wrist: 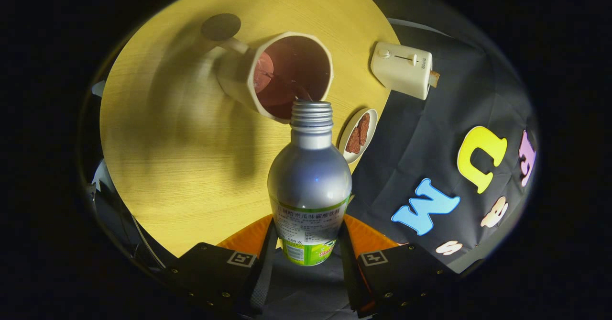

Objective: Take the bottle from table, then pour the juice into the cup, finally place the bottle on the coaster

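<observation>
The gripper (306, 253) pinches the silver bottle (309, 181) by its labelled lower body, one finger on each side. The bottle's long axis runs straight ahead, its open neck reaching the near rim of the cup (287, 73) on the round table (181, 157).

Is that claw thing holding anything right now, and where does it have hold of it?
Yes. The gripper holds the bottle by its lower, labelled body, one finger on each side, its open neck tipped at the cup.
</observation>
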